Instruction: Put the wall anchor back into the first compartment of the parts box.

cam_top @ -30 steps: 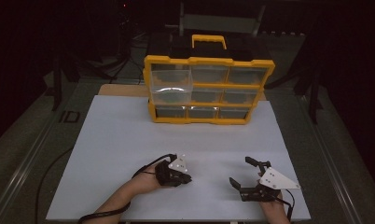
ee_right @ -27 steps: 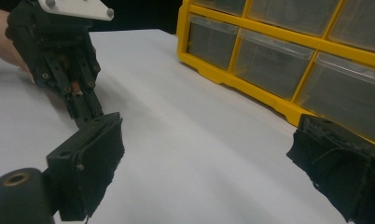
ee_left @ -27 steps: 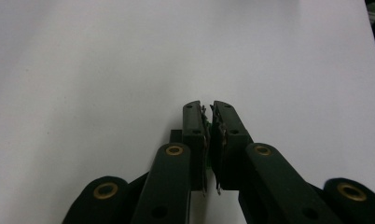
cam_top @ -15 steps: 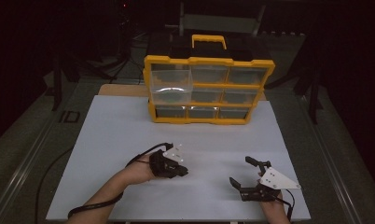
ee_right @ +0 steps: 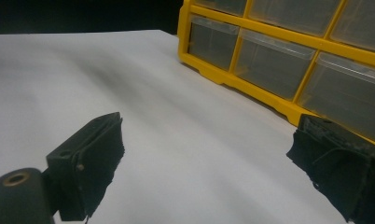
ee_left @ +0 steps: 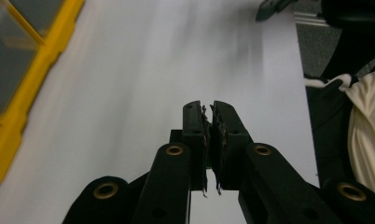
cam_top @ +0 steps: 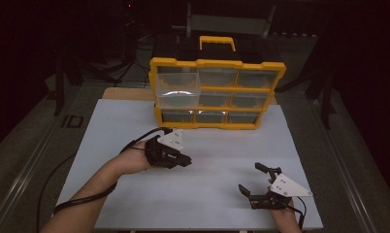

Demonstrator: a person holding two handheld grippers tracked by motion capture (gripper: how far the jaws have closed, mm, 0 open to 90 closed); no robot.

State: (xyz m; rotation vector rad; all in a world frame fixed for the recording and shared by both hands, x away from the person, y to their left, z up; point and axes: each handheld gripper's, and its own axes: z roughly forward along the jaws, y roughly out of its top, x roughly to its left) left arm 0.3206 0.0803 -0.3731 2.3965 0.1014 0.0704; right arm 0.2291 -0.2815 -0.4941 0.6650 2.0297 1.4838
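Left gripper (cam_top: 186, 160): jaws pressed together, nothing between them, raised over the white desk (cam_top: 135, 126). Right gripper (cam_top: 253, 179): jaws spread wide, empty, low near the desk's front edge. Yellow drawer organizer (cam_top: 217, 92) stands upright at the desk's far edge, well apart from both grippers, upper-left drawer (cam_top: 178, 87) protruding. Judgement: work barely begun; the approach and all handling remain.

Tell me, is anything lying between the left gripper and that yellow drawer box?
Nothing visible. In the high view the left gripper hovers over bare white table, and the stretch up to the yellow drawer box holds no objects. Its fingers are shut, with nothing between them.
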